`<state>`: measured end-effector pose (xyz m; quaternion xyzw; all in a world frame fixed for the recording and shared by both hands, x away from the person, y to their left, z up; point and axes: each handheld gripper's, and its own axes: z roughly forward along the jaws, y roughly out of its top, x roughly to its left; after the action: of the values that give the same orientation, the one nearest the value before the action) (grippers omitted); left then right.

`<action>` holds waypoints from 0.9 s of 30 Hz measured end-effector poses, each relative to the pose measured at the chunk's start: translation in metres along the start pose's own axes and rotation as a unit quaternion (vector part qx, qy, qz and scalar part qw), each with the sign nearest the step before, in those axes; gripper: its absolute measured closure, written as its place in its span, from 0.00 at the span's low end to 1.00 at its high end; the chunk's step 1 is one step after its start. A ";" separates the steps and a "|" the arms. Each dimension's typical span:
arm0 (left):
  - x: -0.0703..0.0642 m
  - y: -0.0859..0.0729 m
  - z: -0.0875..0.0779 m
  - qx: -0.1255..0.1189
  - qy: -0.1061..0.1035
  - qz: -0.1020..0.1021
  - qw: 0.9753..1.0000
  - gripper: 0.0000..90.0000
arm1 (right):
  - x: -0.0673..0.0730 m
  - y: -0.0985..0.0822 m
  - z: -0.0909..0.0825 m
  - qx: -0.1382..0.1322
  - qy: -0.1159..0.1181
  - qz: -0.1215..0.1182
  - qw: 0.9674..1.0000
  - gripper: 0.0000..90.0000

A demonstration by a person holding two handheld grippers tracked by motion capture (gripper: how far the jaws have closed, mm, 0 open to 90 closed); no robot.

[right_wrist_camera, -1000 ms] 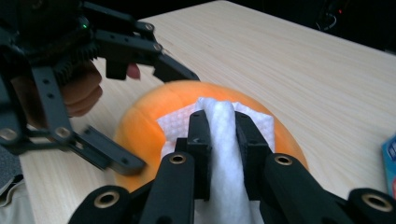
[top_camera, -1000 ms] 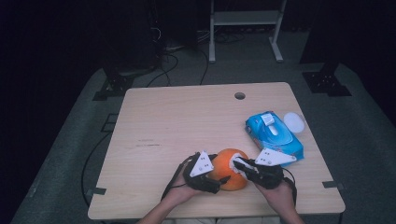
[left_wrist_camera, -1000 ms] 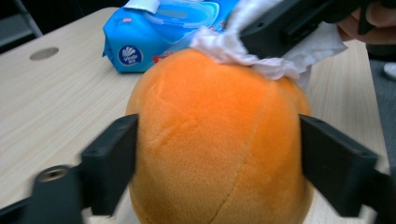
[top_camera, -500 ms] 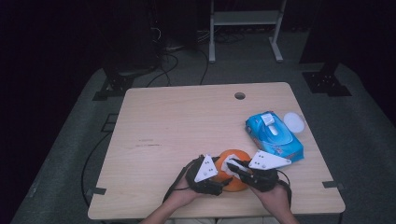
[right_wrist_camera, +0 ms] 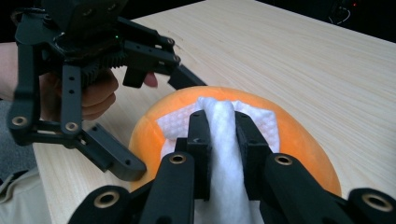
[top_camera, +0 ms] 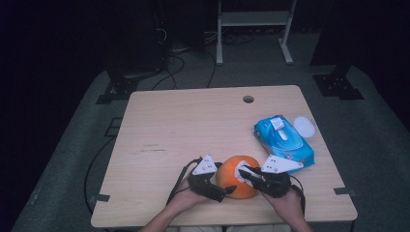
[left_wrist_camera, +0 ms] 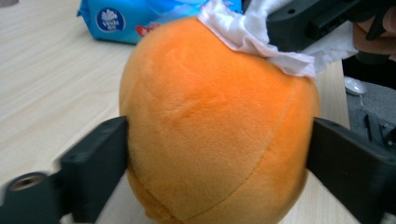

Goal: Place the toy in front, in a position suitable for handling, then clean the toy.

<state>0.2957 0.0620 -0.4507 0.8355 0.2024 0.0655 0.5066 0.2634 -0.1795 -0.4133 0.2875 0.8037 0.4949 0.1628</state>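
Note:
An orange plush ball [top_camera: 233, 182] rests on the table [top_camera: 193, 125] near its front edge. My left gripper [top_camera: 223, 186] is shut on it; in the left gripper view its jaws [left_wrist_camera: 217, 154] press on both sides of the ball [left_wrist_camera: 215, 121], and they have just been opening a little with the ball still between them. My right gripper [top_camera: 246, 175] is shut on a white wipe [right_wrist_camera: 222, 140] and holds it against the top of the ball [right_wrist_camera: 299, 144]. That wipe [left_wrist_camera: 252, 32] drapes over the ball's crown.
A blue pack of wipes [top_camera: 284, 142] lies just right of the ball, with a white round lid [top_camera: 303, 125] behind it at the table's right edge. A small cable hole [top_camera: 248, 99] sits at the far side. The person's hands come over the front edge.
My right gripper has slid the wipe slightly left over the top of the ball. The left gripper has stayed around the ball in nearly the same place.

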 end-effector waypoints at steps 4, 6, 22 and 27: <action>-0.003 0.002 -0.002 -0.007 0.011 0.008 1.000 0.26 | -0.001 0.002 0.001 0.002 -0.003 -0.002 1.000 0.87; -0.007 0.003 -0.001 -0.010 0.023 0.015 1.000 0.30 | -0.001 0.004 -0.001 -0.001 -0.009 -0.002 1.000 0.87; -0.019 0.009 -0.004 -0.031 0.083 0.091 0.992 0.40 | 0.002 0.011 -0.004 -0.033 -0.017 -0.026 0.999 0.87; -0.012 0.007 -0.004 -0.034 0.059 0.073 0.995 0.27 | -0.013 0.000 -0.002 -0.019 -0.018 -0.007 1.000 0.87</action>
<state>0.2849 0.0577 -0.4411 0.8252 0.1677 0.1585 0.5155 0.2727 -0.1886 -0.4123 0.2871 0.7930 0.5041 0.1859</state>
